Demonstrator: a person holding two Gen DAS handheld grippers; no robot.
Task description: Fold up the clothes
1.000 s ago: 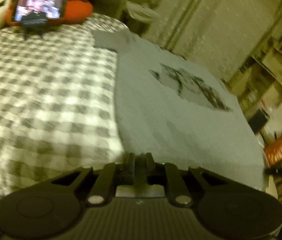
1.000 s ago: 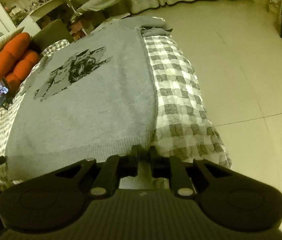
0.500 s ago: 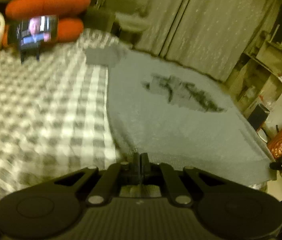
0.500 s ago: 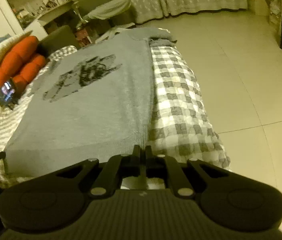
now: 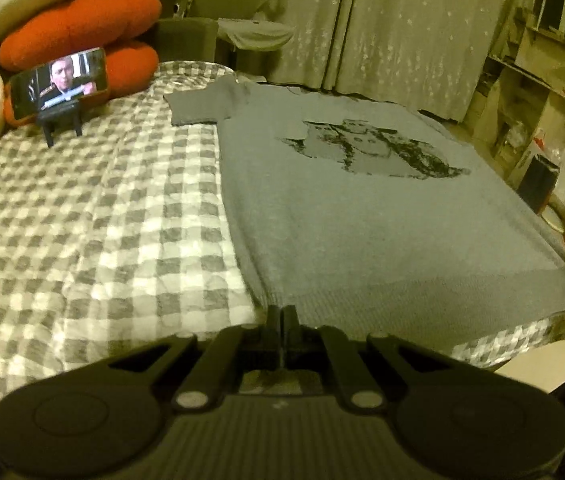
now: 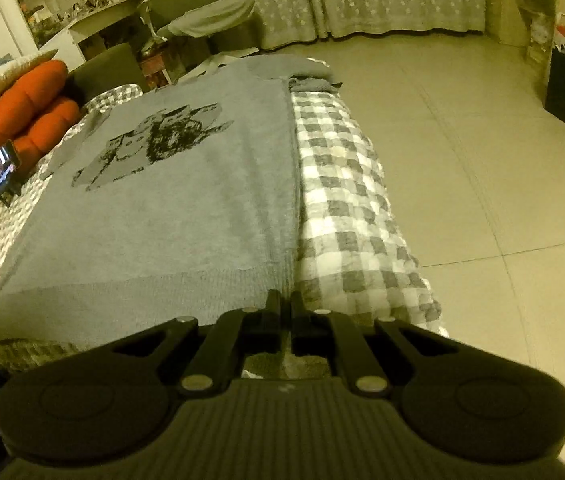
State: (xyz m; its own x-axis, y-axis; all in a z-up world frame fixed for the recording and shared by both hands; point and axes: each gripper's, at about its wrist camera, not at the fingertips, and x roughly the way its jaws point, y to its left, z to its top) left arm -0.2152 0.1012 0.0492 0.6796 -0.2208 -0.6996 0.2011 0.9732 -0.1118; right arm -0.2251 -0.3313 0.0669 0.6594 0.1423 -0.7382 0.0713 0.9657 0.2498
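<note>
While both tools are pitched steeply downward toward the near edge of the bed [image 5: 82,240], each is found clenched on a bottom corner of the sweater [image 5: 362,220].

Left gripper [image 5: 282,314]: the jaws are closed together on the hem at the sweater's left bottom corner, seen at 6 o'clock in the left wrist view. The knit is drawn slightly up to the fingertips there. The right gripper's tip is just seen at 3 o'clock in this view, at the far hem corner.

Right gripper [image 6: 285,300]: the jaws are nearly closed, with the hem's right bottom corner pinched between them at 6 o'clock in the right wrist view. The side seam runs away toward 12 o'clock along the bed's edge.

The sweater [image 6: 162,208] is laid flat, front up, on the checked cover, with the hem nearest the grippers and the neck farthest. One short sleeve [image 5: 198,106] is spread toward 11 o'clock in the left view.

Markings: a dark printed picture [image 5: 366,152] is carried on the chest; no lettering can be read in it. A phone [image 5: 58,80] on a stand at 10 o'clock shows a video; any caption is illegible. Red cushions [image 5: 82,28] lie behind it.
</note>
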